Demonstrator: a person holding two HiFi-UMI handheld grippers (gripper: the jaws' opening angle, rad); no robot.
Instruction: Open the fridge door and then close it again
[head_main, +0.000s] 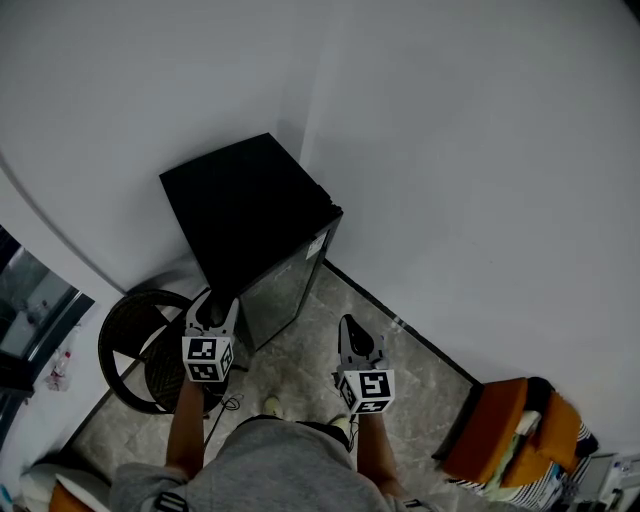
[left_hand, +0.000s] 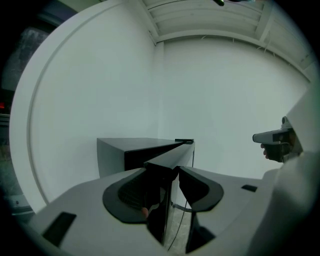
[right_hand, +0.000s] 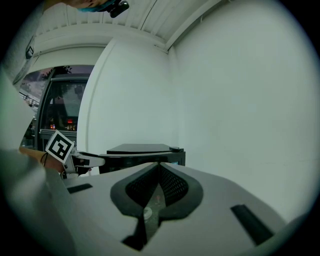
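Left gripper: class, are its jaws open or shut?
Open: the left gripper shows its jaws apart, with the edge of the fridge door between them.

We hold 2 grippers out ahead of us, side by side and apart. Our left gripper (head_main: 214, 304) has its jaws standing wide apart; our right gripper (head_main: 349, 327) has its jaws closed together on nothing.

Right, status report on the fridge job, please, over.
Left gripper open, jaws astride fridge door edge. Right gripper shut, empty, off the fridge. Round chair close beside fridge, handle side.
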